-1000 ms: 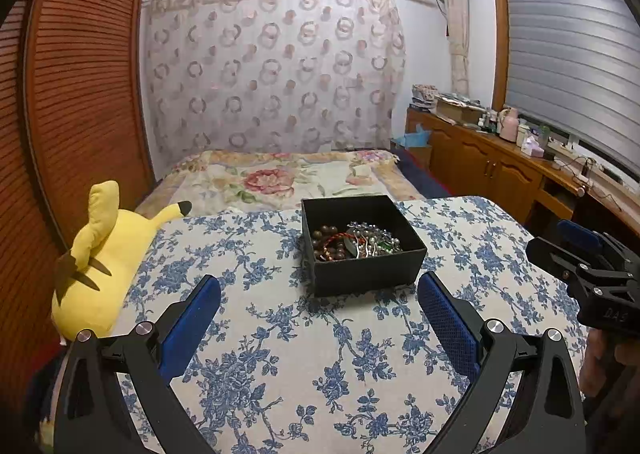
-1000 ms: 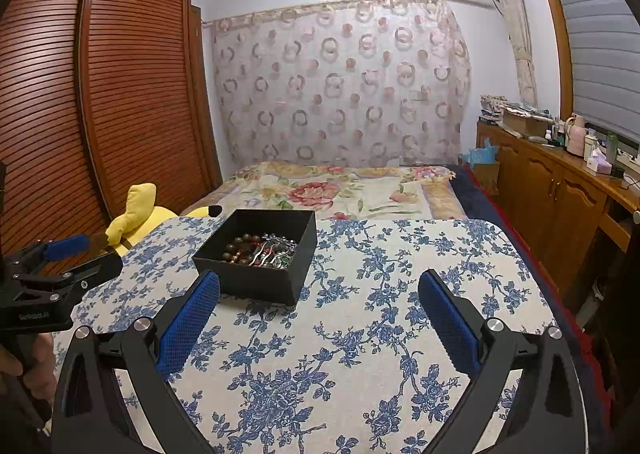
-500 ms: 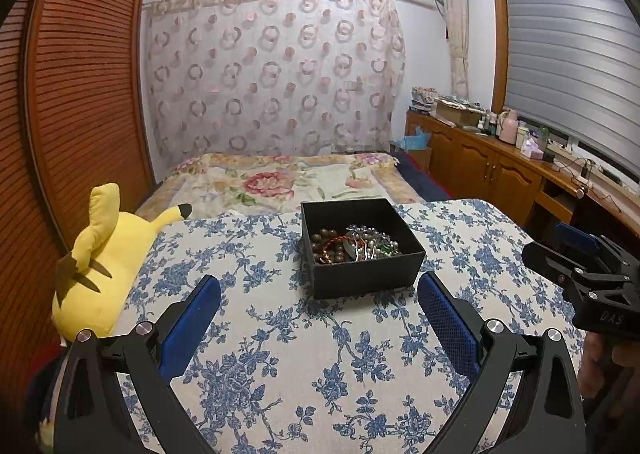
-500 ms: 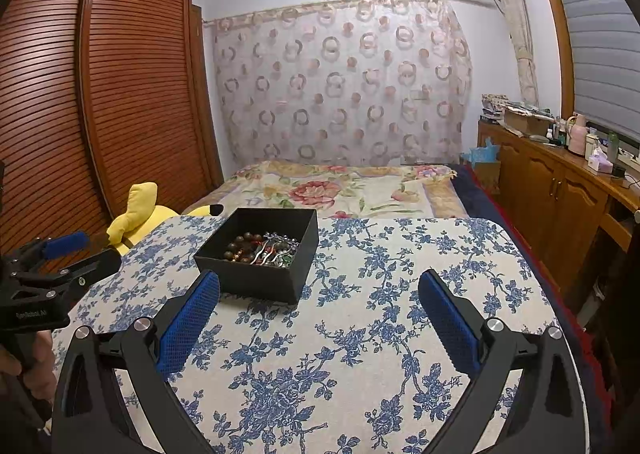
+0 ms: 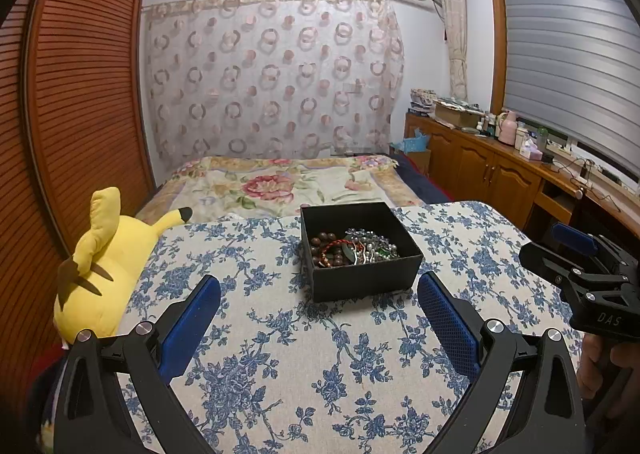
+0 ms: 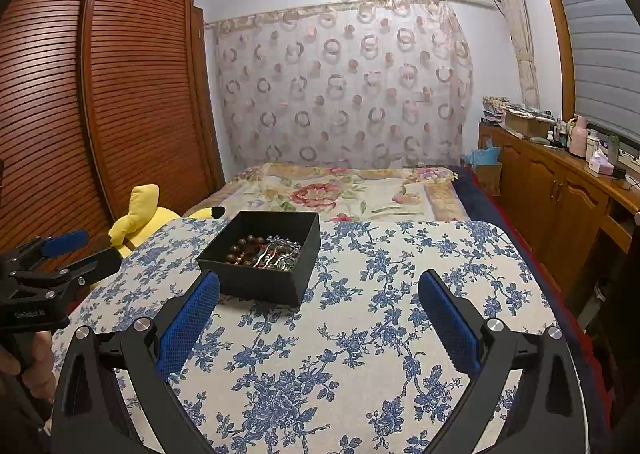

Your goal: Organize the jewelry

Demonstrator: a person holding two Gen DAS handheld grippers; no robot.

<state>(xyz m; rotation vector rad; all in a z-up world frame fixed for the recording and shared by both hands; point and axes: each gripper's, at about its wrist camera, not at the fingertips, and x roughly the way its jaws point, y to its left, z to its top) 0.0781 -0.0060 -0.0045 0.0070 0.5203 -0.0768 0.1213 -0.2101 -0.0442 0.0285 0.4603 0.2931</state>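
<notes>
left tool [image 5: 319, 290] and right tool [image 6: 319, 286] both wide open above floral-cloth table [image 5: 304, 366]; square black cardboard box [image 5: 362, 276] with beaded jewelry [image 5: 352, 248] between.

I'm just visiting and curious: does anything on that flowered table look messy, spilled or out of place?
Nothing is spilled or damaged. The jewelry lies tangled in one heap inside the open black box: brown beads, a red cord, silver pieces. A yellow plush toy leans at the table's left edge, unrelated to jewelry.
</notes>
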